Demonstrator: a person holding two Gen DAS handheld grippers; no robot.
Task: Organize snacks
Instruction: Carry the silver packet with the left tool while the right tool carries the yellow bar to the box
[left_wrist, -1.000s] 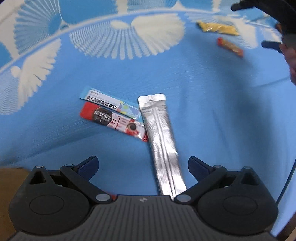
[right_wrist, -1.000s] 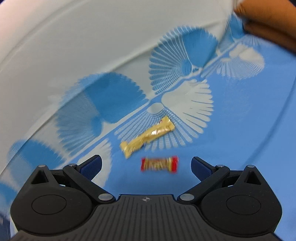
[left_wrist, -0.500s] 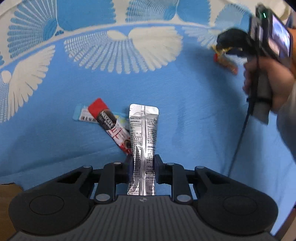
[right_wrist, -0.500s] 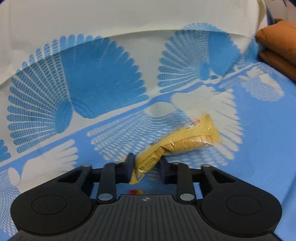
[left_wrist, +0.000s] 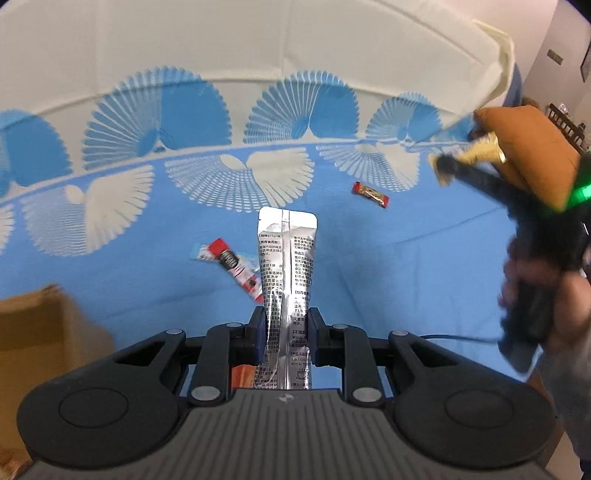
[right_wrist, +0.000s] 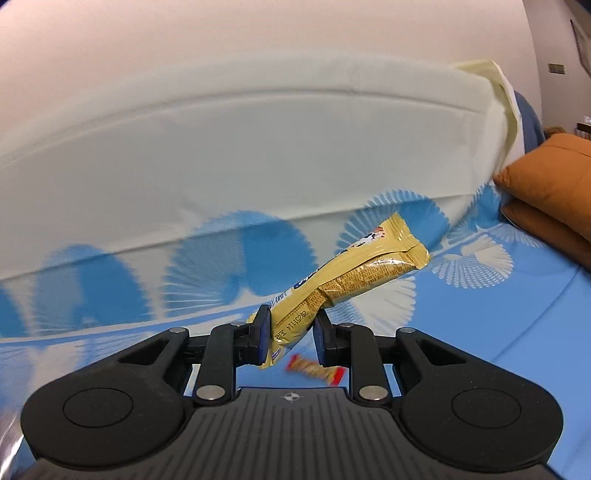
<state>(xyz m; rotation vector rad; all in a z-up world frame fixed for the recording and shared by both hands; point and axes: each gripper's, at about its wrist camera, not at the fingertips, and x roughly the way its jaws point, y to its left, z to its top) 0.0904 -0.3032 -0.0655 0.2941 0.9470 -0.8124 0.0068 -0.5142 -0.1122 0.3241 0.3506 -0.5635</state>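
Note:
My left gripper (left_wrist: 285, 325) is shut on a long silver sachet (left_wrist: 286, 266) and holds it up above the blue bedspread. My right gripper (right_wrist: 290, 338) is shut on a yellow wafer bar (right_wrist: 354, 273) and holds it in the air; that bar also shows at the right of the left wrist view (left_wrist: 480, 151). A red coffee stick (left_wrist: 238, 267) and a light-blue stick (left_wrist: 199, 254) lie on the spread left of the sachet. A small red candy (left_wrist: 370, 194) lies farther right, and shows blurred below the right gripper (right_wrist: 317, 373).
A brown cardboard box (left_wrist: 40, 325) stands at the left edge. An orange pillow (right_wrist: 550, 188) lies at the right. A white folded quilt (right_wrist: 258, 147) runs along the back of the bed. A hand (left_wrist: 546, 295) holds the right gripper.
Both grippers closed on their packets and lifted them: the left raised the silver sachet off the spread, the right raised the yellow bar. The box came into view at the left.

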